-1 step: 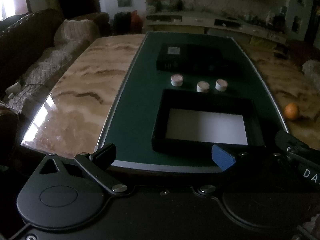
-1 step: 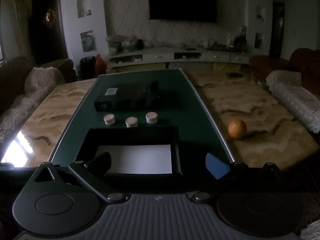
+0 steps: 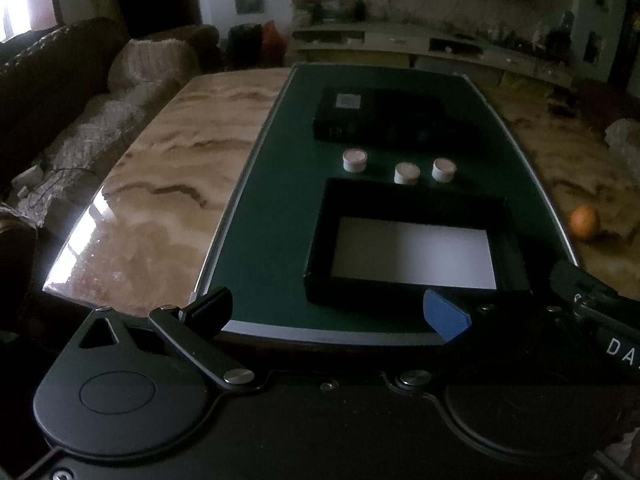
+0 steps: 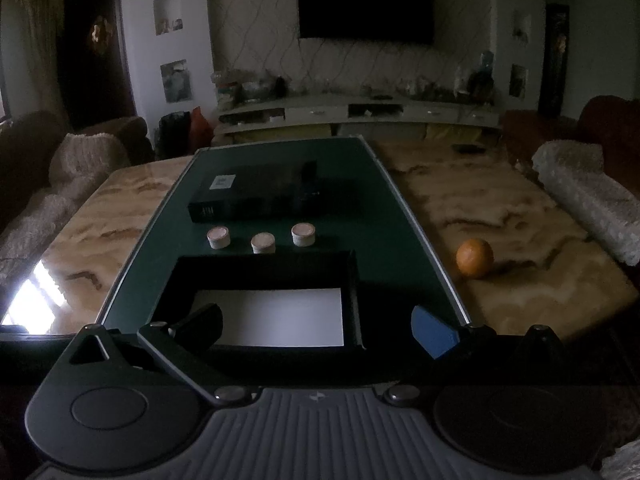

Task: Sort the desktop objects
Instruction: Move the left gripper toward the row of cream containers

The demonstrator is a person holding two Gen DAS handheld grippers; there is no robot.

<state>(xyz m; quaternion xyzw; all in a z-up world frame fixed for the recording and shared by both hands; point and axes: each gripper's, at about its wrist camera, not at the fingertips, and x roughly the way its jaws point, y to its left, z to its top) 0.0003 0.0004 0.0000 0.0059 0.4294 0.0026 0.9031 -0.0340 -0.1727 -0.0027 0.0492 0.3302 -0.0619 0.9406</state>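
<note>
A: Comparing the two views: what does each show alone?

B: The right wrist view shows the wall-mounted television (image 4: 364, 0) and the full orange (image 4: 475, 258) on the marble table (image 4: 500, 216). The left wrist view shows the table's left marble edge and part of the right gripper (image 3: 596, 312) at far right.

A: Gripper states?

B: The left gripper (image 3: 326, 312) is spread wide, nothing between its fingers. The right gripper (image 4: 316, 328) is likewise spread and empty. Both hang at the near edge of the green mat (image 3: 272, 216).

A: Location of the task items?

B: Three small white round containers (image 3: 355, 160) stand in a row on the mat, apart from one another, between the open black tray (image 3: 408, 200) nearer and the closed black box (image 3: 384, 120) farther.

A: Clearance?

B: Bare mat lies left of the tray; bare marble lies both sides of the mat.

A: Orientation?

B: The tray's long axis runs left to right, opening upward, white floor visible. The row of containers runs the same way.
</note>
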